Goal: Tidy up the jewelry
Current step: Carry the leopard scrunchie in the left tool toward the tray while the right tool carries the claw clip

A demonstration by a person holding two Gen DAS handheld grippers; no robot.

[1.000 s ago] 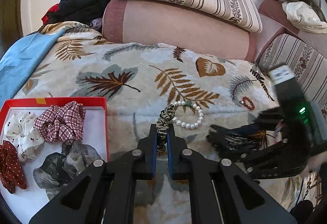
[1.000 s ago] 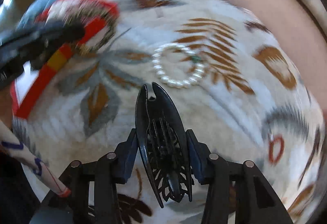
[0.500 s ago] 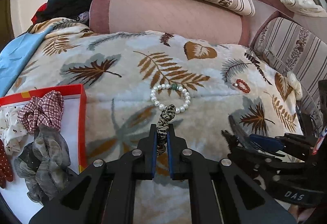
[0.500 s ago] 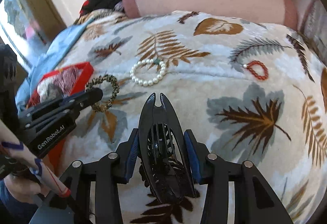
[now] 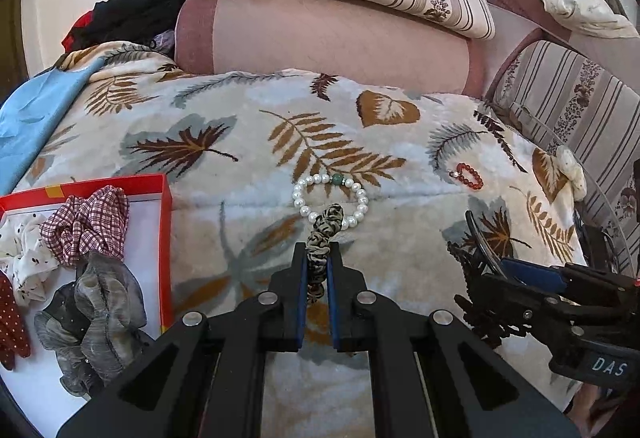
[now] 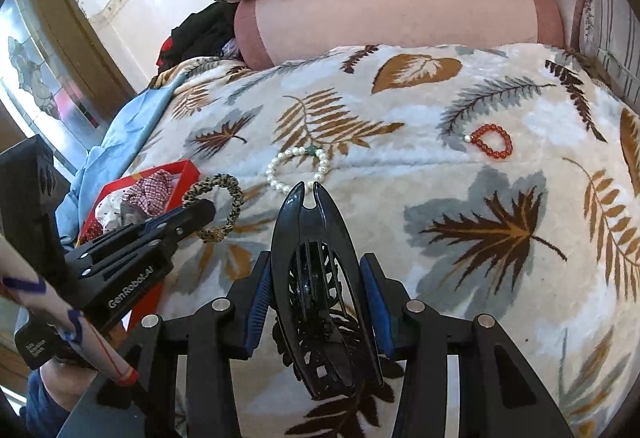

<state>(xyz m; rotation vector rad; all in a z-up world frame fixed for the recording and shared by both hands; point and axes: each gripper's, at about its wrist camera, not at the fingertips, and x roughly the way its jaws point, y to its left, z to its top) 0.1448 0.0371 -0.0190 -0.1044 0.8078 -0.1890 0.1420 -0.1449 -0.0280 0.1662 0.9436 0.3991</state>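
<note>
My left gripper (image 5: 318, 258) is shut on a leopard-print scrunchie (image 5: 322, 238), held above the leaf-patterned blanket; that scrunchie (image 6: 218, 206) hangs as a ring from its fingers in the right wrist view. My right gripper (image 6: 316, 270) is shut on a black hair claw clip (image 6: 314, 278), whose tip points toward a white pearl bracelet (image 6: 296, 168) lying on the blanket. The pearl bracelet (image 5: 330, 198) sits just past the scrunchie. A red bead bracelet (image 5: 468, 174) lies further right, also seen as red beads (image 6: 492, 142). The right gripper (image 5: 532, 290) appears at right.
A red-rimmed box (image 5: 164, 222) at the left holds several scrunchies: checked (image 5: 88, 222), grey (image 5: 96, 314), white dotted and dark red. Pink and striped bolsters (image 5: 320, 34) line the back. A blue cloth (image 5: 32, 118) lies left, a small white scrunchie (image 5: 572, 170) far right.
The right gripper rolled upright and moved right with the claw clip; its view swung from the blanket to the bolsters. The left gripper with the scrunchie barely shifted.
</note>
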